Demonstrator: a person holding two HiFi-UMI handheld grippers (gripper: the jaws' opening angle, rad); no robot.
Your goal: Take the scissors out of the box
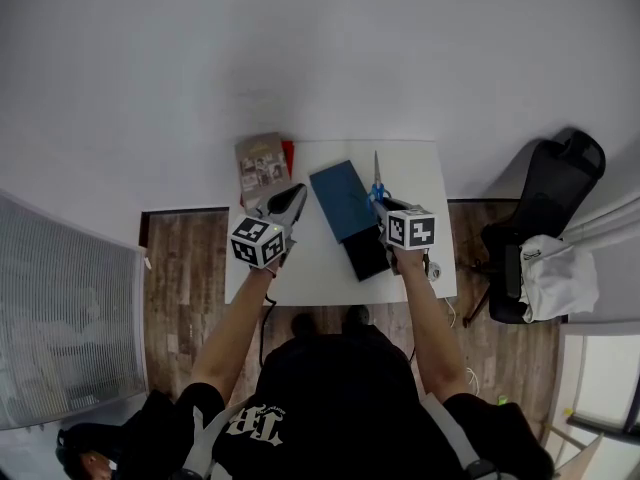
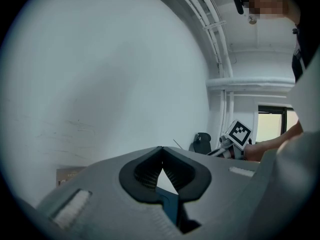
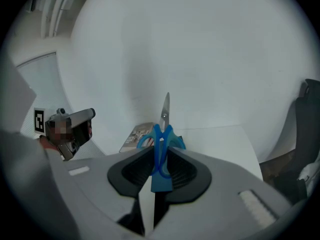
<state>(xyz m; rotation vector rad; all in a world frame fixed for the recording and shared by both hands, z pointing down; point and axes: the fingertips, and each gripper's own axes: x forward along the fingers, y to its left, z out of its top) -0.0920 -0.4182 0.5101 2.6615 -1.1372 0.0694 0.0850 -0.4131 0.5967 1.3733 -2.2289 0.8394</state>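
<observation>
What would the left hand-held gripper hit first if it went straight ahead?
Probably the white wall; beyond the left hand-held gripper nothing else shows in that line, though depth is unclear.

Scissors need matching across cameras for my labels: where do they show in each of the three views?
Head view: scissors centre, over the white table, in the right gripper.
Left gripper view: only a thin sliver right of centre, possibly the blade.
Right gripper view: centre, blade up, clamped between the jaws.
Shared landmark: the black chair, right of centre in all three.
</observation>
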